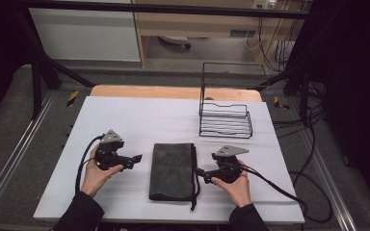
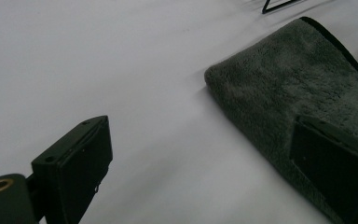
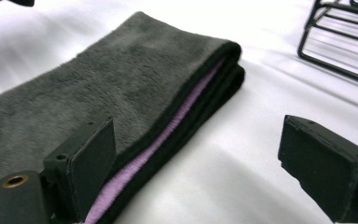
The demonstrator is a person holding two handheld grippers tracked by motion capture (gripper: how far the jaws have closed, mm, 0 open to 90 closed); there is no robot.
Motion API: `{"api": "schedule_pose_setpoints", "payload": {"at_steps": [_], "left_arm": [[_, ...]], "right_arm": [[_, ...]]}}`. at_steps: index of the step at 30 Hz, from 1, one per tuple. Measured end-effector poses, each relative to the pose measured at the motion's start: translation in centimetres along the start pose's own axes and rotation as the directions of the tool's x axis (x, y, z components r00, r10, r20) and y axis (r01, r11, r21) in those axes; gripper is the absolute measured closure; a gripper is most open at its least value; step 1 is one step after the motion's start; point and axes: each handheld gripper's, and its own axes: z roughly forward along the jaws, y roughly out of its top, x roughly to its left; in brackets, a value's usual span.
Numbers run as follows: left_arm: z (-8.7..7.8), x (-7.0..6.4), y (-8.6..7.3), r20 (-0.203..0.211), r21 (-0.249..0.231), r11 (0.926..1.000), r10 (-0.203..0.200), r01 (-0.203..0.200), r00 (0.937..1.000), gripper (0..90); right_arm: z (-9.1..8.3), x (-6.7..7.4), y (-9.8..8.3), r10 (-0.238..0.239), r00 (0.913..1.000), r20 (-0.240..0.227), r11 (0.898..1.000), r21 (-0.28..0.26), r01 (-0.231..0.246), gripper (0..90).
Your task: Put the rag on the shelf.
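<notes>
Between grippers, folded towel (image 1: 172,171); jaws wide, none gripping.

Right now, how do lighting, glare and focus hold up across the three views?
High view: table cover evenly lit, surroundings dark, folded towel sharp. Left gripper view: white surface washes out to glare, towel soft, near jaws blurred. Right gripper view: towel pile crisp, wire rack out of focus, cover bright.

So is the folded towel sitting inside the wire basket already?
No. In the high view the folded towel lies flat on the white table, between the two grippers, well short of the wire basket at the far right.
</notes>
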Motion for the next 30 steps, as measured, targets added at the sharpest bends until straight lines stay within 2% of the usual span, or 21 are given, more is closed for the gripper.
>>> {"api": "schedule_pose_setpoints", "payload": {"at_steps": [6,9,16,21,26,30], "left_arm": [[2.1,-0.1,1.3,-0.009,0.015,0.9992,-0.036,0.036,0.9993,10.9],[3.2,-0.2,1.8,-0.015,0.017,0.9972,-0.072,0.072,0.9973,14.9],[5.7,-0.7,2.3,-0.044,0.071,0.9926,-0.095,0.098,0.9944,24.2],[7.4,-1.0,2.1,-0.029,0.110,0.9858,-0.125,0.127,0.9918,35.5],[8.1,-1.6,2.0,-0.019,0.123,0.9853,-0.117,0.118,0.9930,42.9],[8.1,-1.7,2.0,-0.003,0.131,0.9824,-0.134,0.133,0.9910,49.1]], "right_arm": [[0.0,-0.7,-0.8,0.037,0.9993,0.004,0.999,0.002,-0.037,7.2],[-0.2,-0.8,-1.1,0.044,0.9990,0.004,0.999,-0.004,-0.044,6.9],[-0.2,-0.9,-1.3,0.055,0.9985,0.000,0.999,-0.002,-0.055,6.3],[-0.2,-0.8,-1.4,0.052,0.9986,-0.004,0.999,-0.001,-0.052,5.8],[-0.1,-0.8,-1.4,0.051,0.9987,-0.004,0.999,0.002,-0.051,5.6],[-0.1,-0.9,-1.4,0.055,0.9985,-0.005,0.998,0.000,-0.055,5.7]]}}
